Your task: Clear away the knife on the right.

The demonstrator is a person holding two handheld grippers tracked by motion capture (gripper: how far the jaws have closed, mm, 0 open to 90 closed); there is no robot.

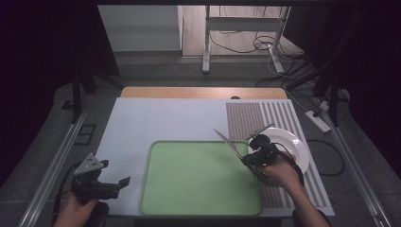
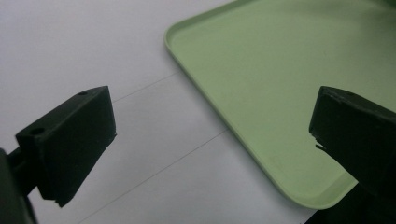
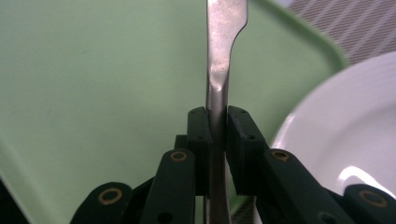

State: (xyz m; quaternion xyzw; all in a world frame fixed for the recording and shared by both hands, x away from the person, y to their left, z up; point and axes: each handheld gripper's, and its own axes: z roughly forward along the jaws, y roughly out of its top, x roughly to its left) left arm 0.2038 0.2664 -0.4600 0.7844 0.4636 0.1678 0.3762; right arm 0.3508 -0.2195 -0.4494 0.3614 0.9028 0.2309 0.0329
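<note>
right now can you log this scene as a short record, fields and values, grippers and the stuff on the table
right gripper: shut on a metal utensil, above the tray's right edge
metal utensil: flat steel handle clamped between the jaws, far end out of frame
left gripper: open, nothing between the jaws, left of the tray
green tray: bare, on the white table
white plate: on the striped mat, right of the tray

1. We see the tray point(image 1: 201, 177) on the table's point(image 1: 142, 123) near edge, at mid-width.
2. The plate point(image 1: 291, 142) sits on the striped mat point(image 1: 283, 118) along the right edge, just right of the tray's far right corner.
3. The right gripper point(image 1: 250, 158) holds a knife point(image 1: 231, 144) over that corner.
4. The left gripper point(image 1: 118, 184) is at the near left corner, left of the tray.
</note>
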